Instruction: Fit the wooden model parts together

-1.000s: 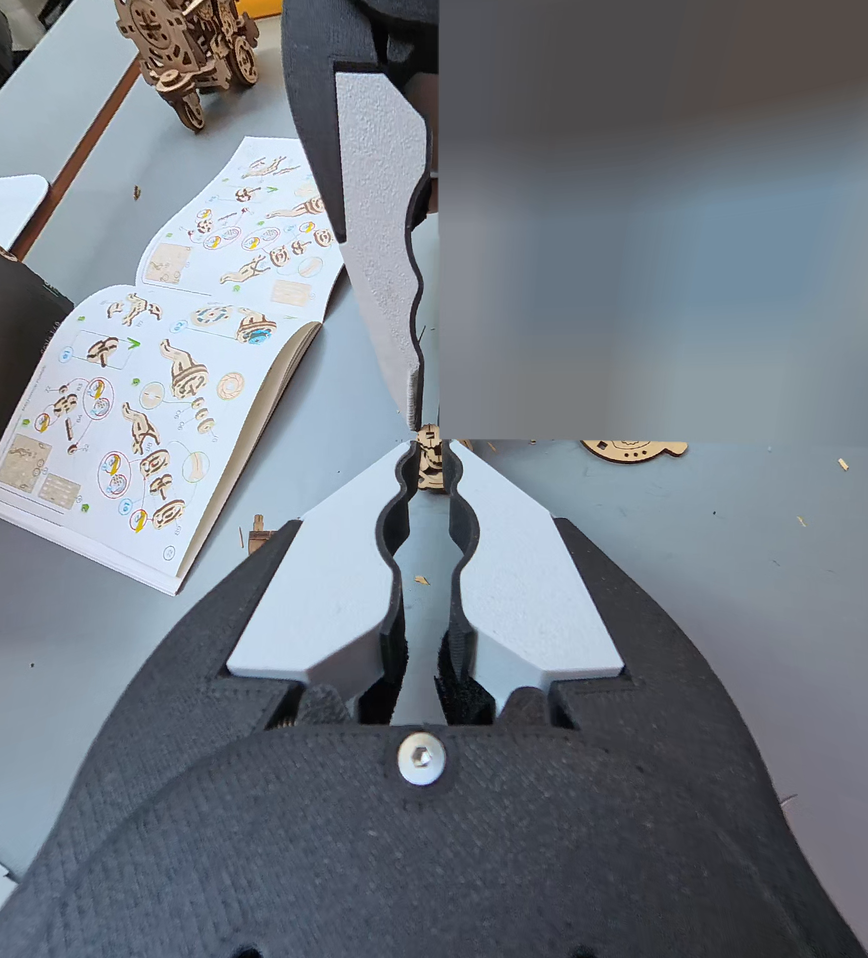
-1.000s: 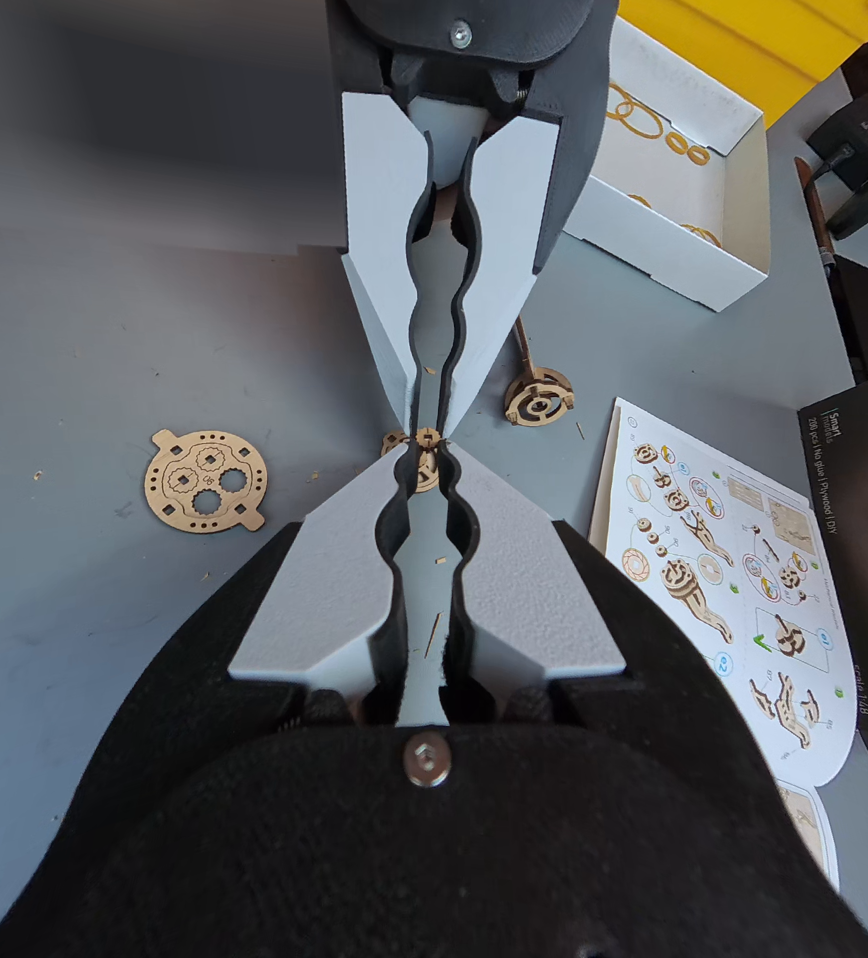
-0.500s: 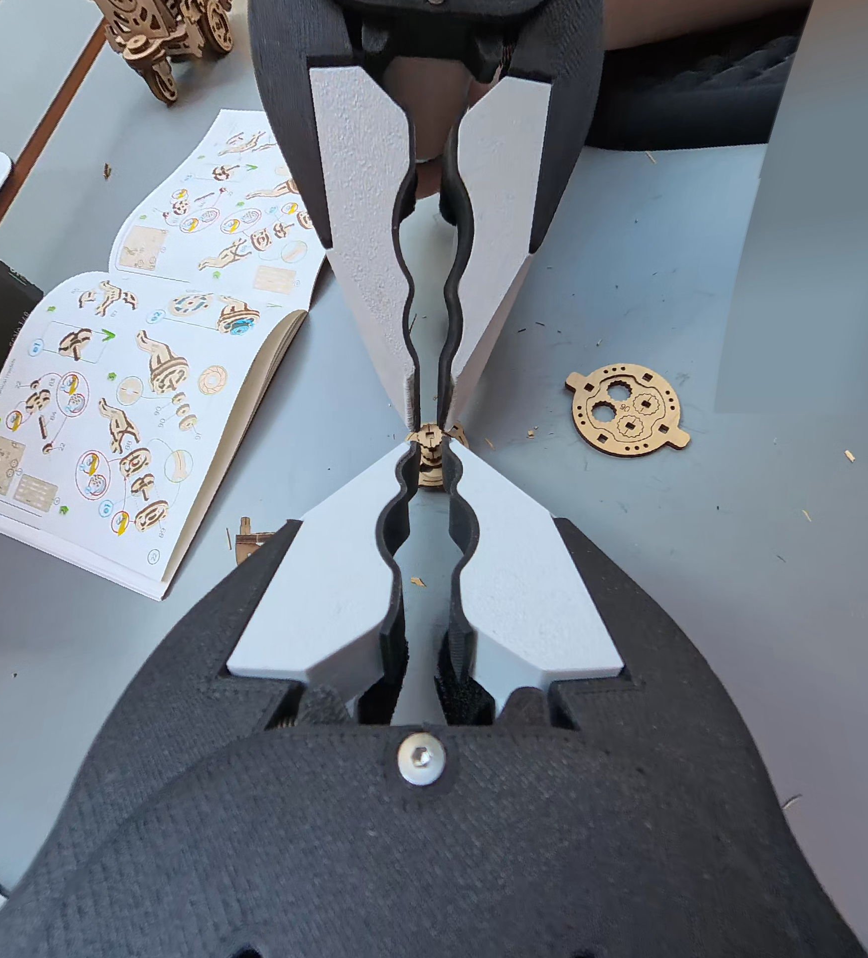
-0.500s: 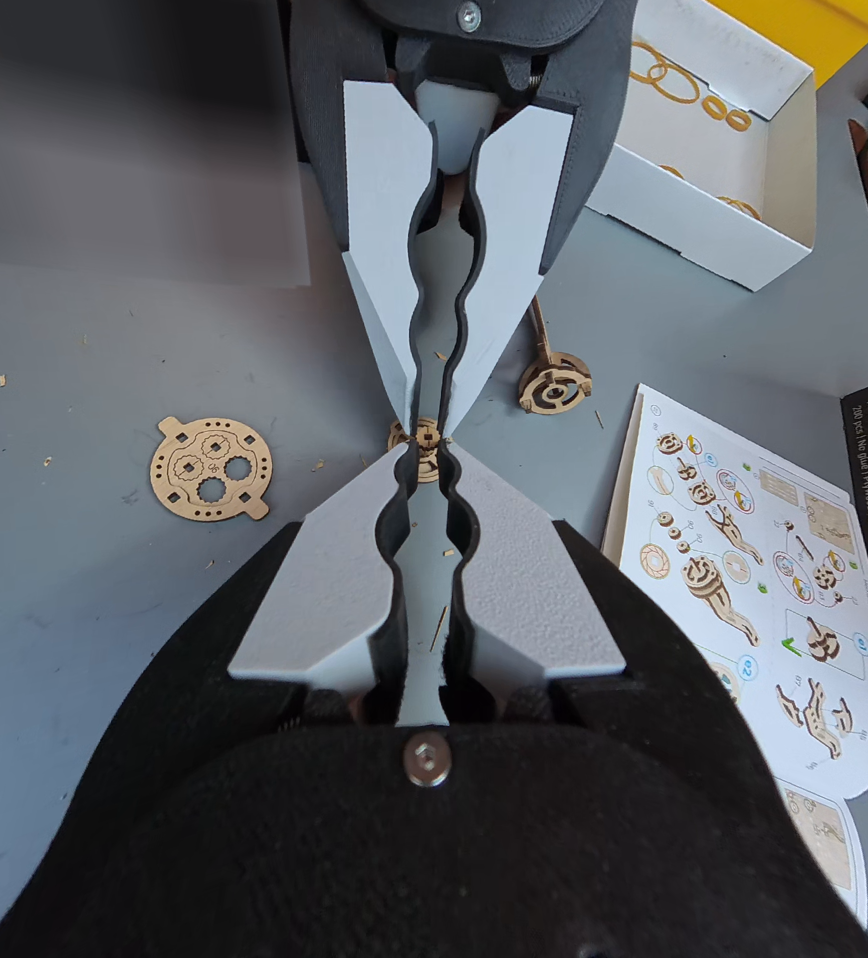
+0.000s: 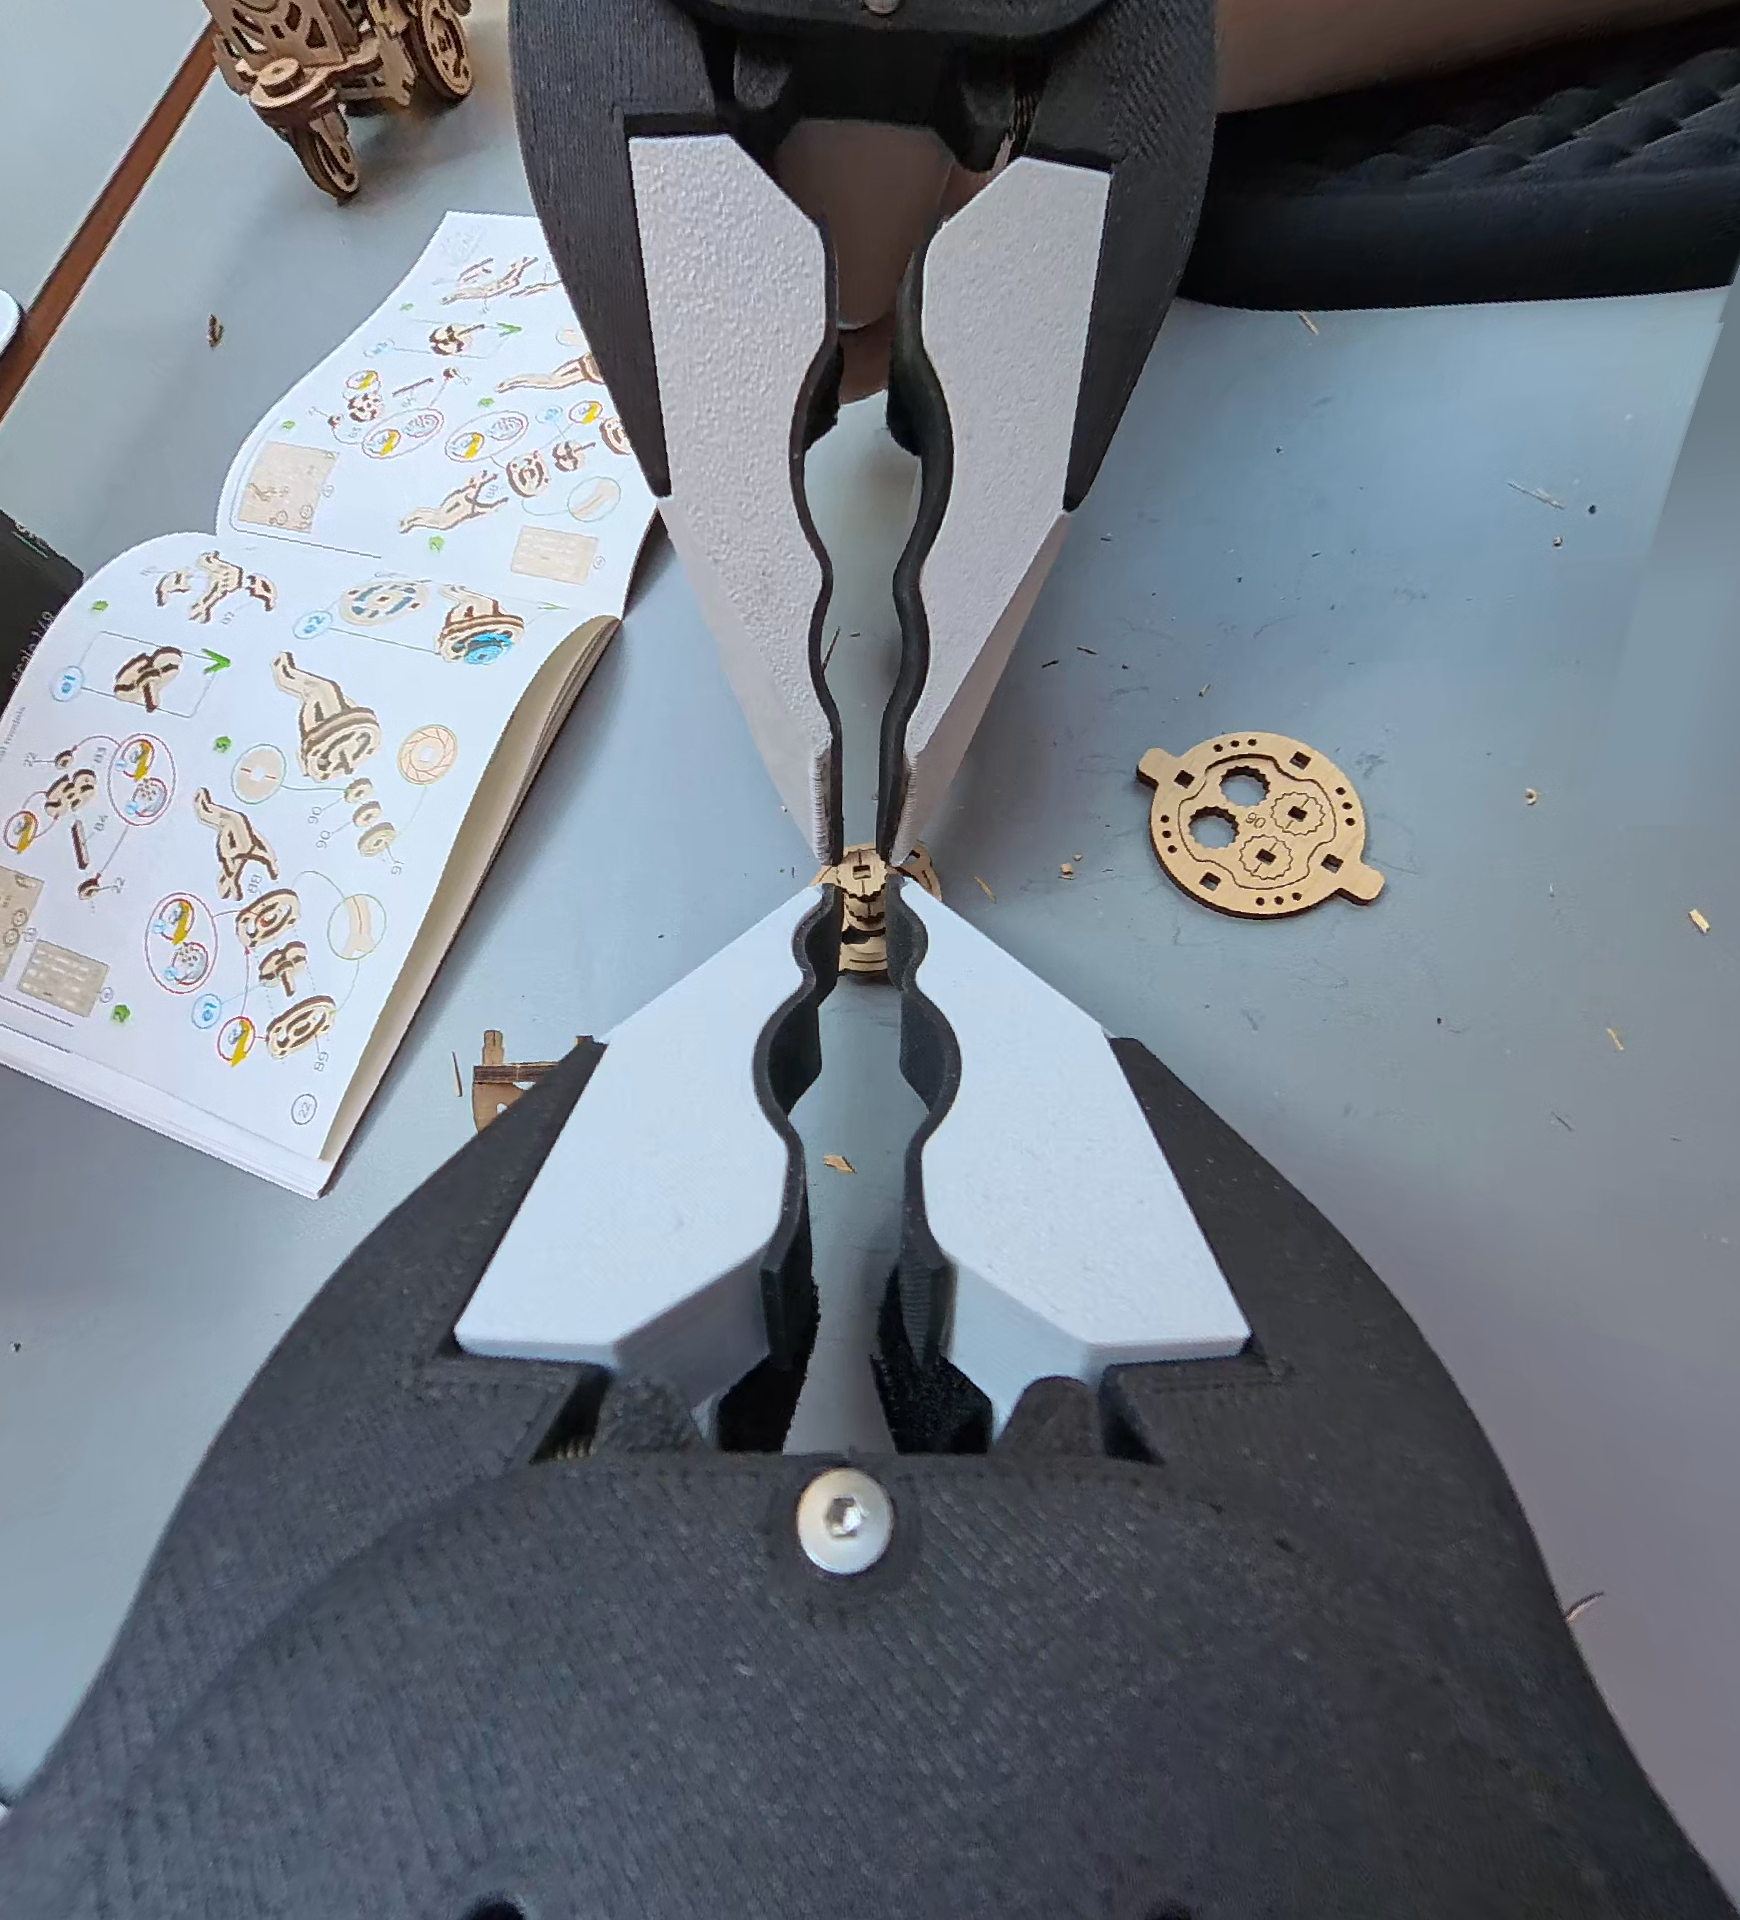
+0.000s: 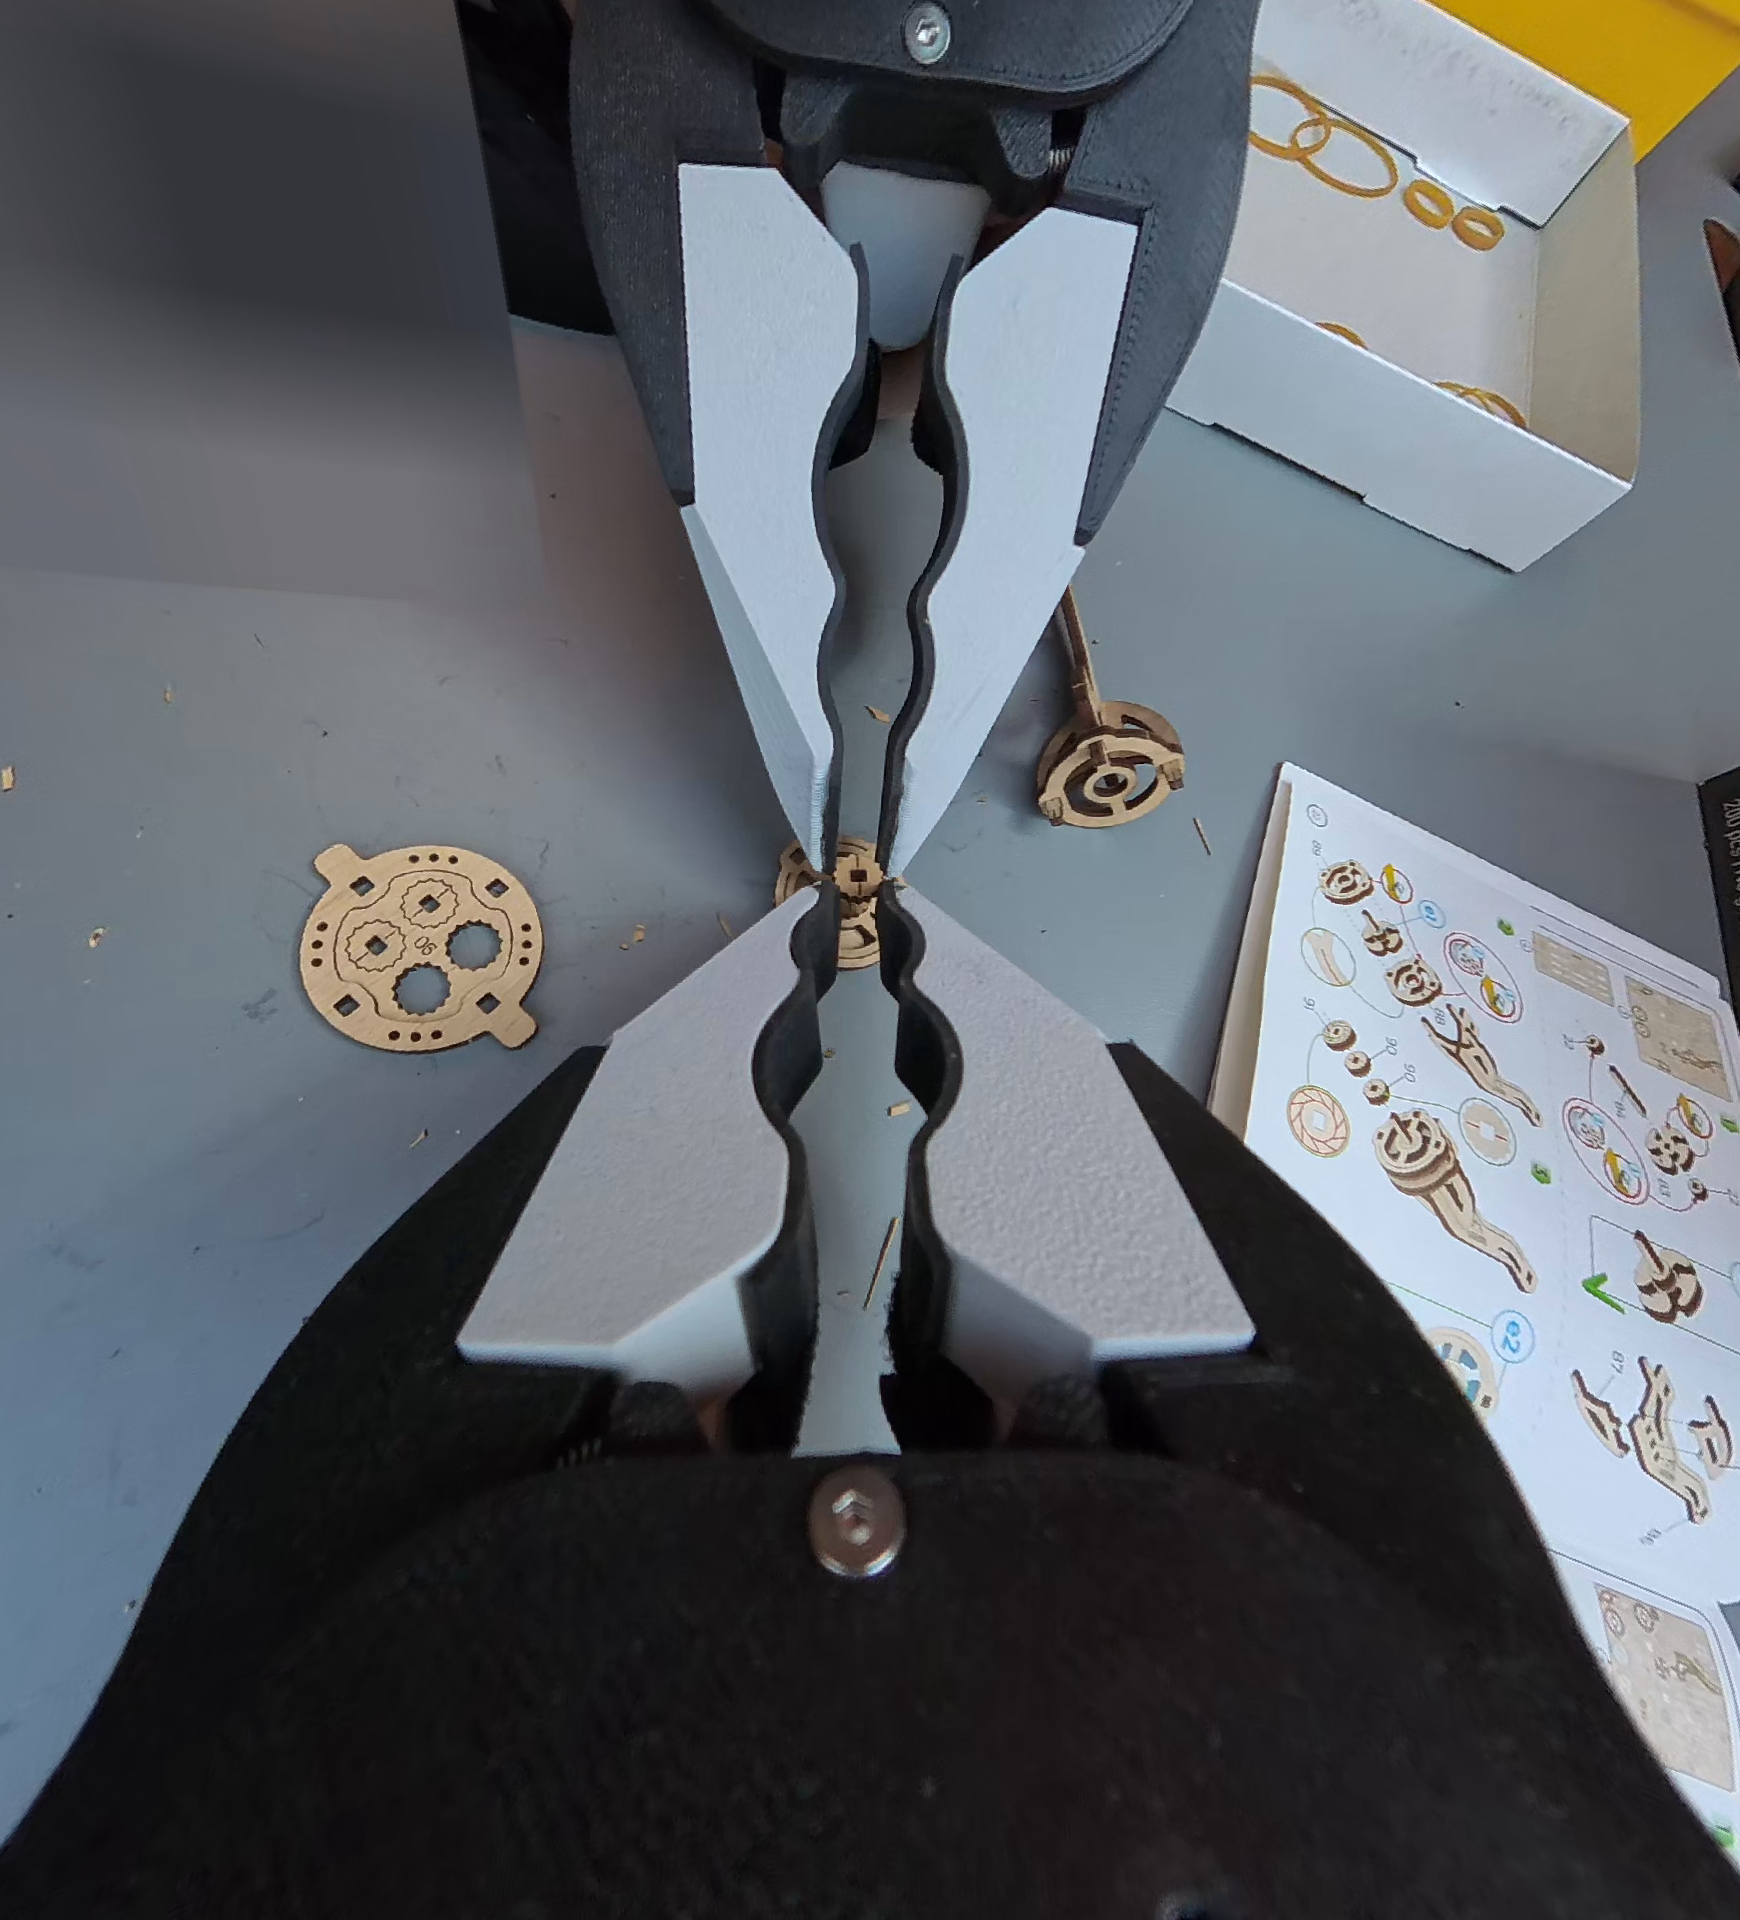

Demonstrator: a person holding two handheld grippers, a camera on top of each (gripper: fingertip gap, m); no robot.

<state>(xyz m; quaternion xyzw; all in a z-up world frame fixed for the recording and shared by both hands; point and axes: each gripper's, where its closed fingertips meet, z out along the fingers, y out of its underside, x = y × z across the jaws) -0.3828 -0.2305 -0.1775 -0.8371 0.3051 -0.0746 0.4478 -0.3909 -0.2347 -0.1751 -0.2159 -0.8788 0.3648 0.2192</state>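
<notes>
Tip to tip over grey bench (image 5: 1365, 1195): left gripper (image 5: 858, 902) and right gripper (image 6: 855, 902), wavy rubber-lined jaws pinched narrow on small laser-cut plywood gear assembly (image 5: 861, 914).

Each gripper is built alike: the left gripper (image 5: 861, 894) and right gripper (image 6: 858, 904) are formed of a black textured shell, two pale grey wedge fingers (image 5: 658, 1174) lined with wavy black pads, and one silver hex screw (image 5: 843, 1519) set behind the fingers.

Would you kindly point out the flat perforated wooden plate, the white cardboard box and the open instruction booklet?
flat perforated wooden plate (image 5: 1259, 826): left wrist view, plate centre.
white cardboard box (image 6: 1385, 436): right wrist view, front wall.
open instruction booklet (image 5: 222, 790): left wrist view, near page.
</notes>
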